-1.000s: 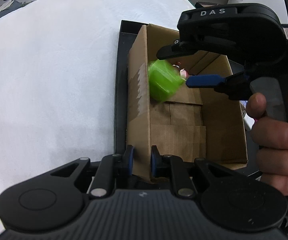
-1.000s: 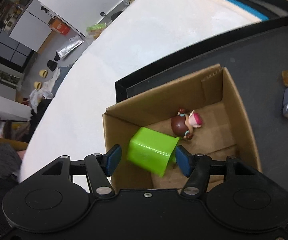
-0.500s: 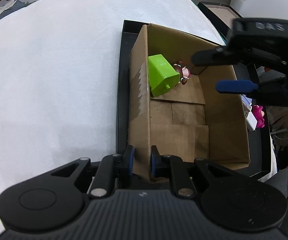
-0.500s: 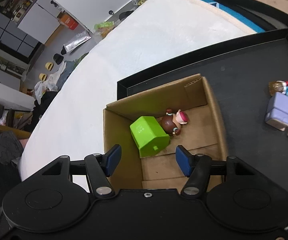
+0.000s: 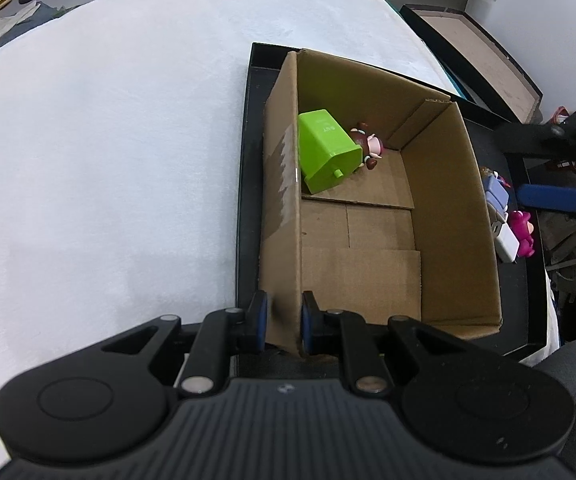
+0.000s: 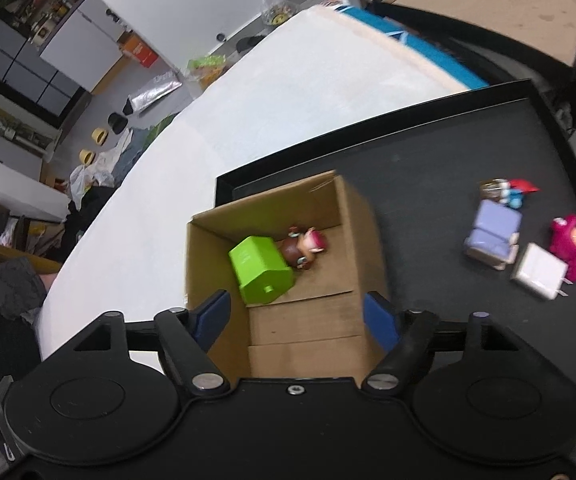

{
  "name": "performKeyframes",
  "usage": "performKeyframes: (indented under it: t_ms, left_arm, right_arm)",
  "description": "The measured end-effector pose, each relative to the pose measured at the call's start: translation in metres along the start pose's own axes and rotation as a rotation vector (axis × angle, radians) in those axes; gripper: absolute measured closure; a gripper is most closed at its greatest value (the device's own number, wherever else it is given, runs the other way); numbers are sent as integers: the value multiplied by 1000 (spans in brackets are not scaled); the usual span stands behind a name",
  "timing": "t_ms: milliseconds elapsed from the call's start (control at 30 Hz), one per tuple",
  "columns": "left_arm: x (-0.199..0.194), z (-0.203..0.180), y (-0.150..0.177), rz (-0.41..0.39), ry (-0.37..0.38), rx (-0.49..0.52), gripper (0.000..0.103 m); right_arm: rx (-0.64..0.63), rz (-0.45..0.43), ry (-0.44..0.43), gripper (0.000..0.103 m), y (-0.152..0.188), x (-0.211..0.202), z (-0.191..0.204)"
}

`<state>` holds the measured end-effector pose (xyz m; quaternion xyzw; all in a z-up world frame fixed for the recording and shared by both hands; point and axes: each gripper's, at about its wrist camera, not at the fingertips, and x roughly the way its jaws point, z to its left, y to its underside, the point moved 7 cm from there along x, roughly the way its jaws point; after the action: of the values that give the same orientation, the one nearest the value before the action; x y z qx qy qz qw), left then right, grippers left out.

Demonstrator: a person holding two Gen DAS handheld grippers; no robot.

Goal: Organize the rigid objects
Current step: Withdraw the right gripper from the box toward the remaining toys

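An open cardboard box [image 5: 451, 216] [image 6: 351, 216] stands on a black tray [image 6: 427, 168]. Inside it a green block [image 5: 325, 154] [image 6: 262, 270] lies on its side against a small brown-haired figurine [image 5: 367, 148] [image 6: 305, 246]. My left gripper [image 5: 282, 322] is shut on the box's near left wall. My right gripper [image 6: 297, 320] hangs above the box with nothing between its fingers, its jaws opening; one blue pad [image 5: 551, 198] shows at the right edge of the left wrist view. On the tray beside the box lie a lilac block [image 6: 493, 234], a white block [image 6: 539, 272], a pink bear [image 6: 573, 246] and a small colourful figure [image 6: 505, 190].
The tray sits on a white cloth-covered table [image 5: 108, 140]. A second black tray with a brown inside [image 5: 479, 52] stands beyond it. The floor behind holds bags and small items [image 6: 100, 144]. A person's dark-clothed leg [image 5: 575, 364] shows at the lower right.
The right gripper let go of the green block, which dropped into the box beside the figurine. That gripper then rose, drew away to the right, and its jaws spread wider.
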<state>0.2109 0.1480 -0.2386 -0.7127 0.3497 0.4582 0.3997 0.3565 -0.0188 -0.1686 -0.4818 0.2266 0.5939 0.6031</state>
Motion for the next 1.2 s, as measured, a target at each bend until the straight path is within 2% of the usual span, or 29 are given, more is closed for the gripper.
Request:
performKeyframes:
  t_ms: [600, 800, 1033, 1100, 1200]
  left_arm:
    - [1, -4, 1, 11, -57, 7, 87]
    - [0, -7, 1, 10, -74, 6, 87]
    - [-1, -9, 2, 5, -98, 3, 87]
    - [-1, -9, 2, 5, -101, 1, 87]
    - [-1, -10, 3, 6, -108, -2, 87]
  right_arm:
    - [67, -63, 109, 26, 0, -39, -91]
    - [76, -86, 160, 19, 0, -49, -122]
    - [92, -93, 176, 12, 1, -53, -150]
    - [102, -96, 184, 1, 0, -55, -158]
    - [117, -102, 182, 0, -1, -57, -168]
